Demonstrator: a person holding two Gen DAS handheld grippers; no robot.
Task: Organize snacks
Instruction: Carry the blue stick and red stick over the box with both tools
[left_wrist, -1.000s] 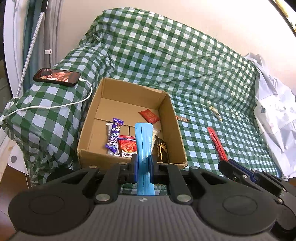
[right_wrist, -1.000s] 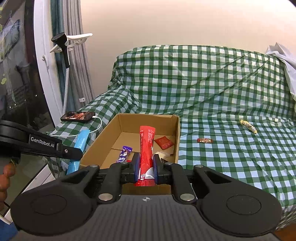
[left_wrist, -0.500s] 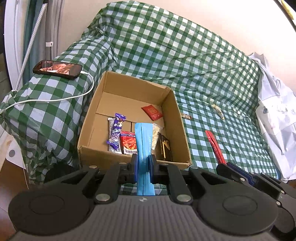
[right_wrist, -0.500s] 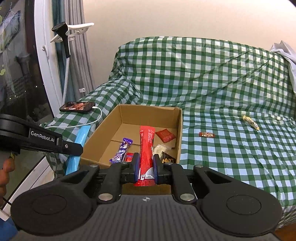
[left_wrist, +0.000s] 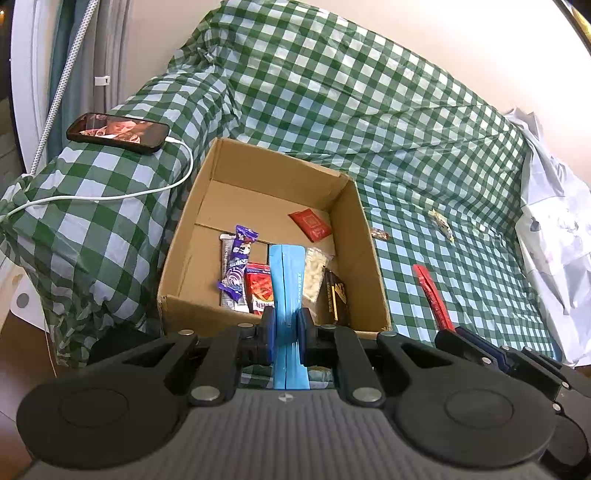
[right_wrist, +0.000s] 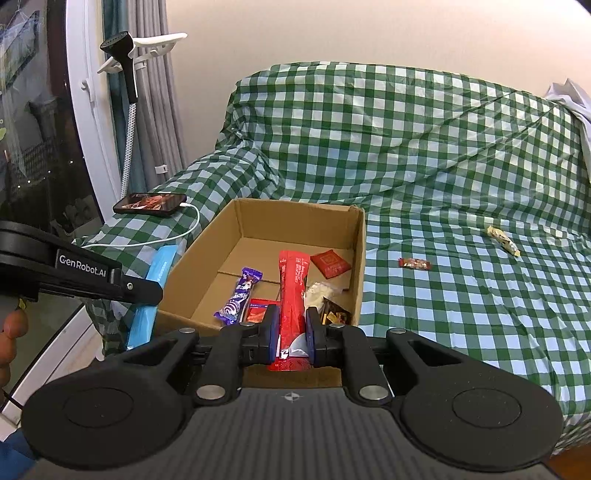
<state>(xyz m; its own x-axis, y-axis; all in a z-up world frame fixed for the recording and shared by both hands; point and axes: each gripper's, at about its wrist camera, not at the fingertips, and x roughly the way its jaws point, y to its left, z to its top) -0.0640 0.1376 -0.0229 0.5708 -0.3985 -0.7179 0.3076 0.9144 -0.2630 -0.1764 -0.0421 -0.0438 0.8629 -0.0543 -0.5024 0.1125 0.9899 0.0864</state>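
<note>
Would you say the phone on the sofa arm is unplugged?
No, a white cable runs into the end of the phone lying on the sofa arm.

Matt brown cardboard box (left_wrist: 362, 236), glossy checked plastic-looking sofa cover (left_wrist: 406, 122), shiny foil wrappers (left_wrist: 239, 266)

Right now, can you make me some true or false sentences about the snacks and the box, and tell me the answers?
1. The left gripper is clamped on a blue packet. True.
2. The right gripper is empty. False: it is clamped on a red packet.
3. The cardboard box already has snacks in it, such as a purple bar. True.
4. Every snack is off the checked cover. False: a small brown-red candy and a pale wrapped snack lie on it.
5. The phone lies inside the box. False: it lies on the covered armrest, plugged into a white cable.
</note>
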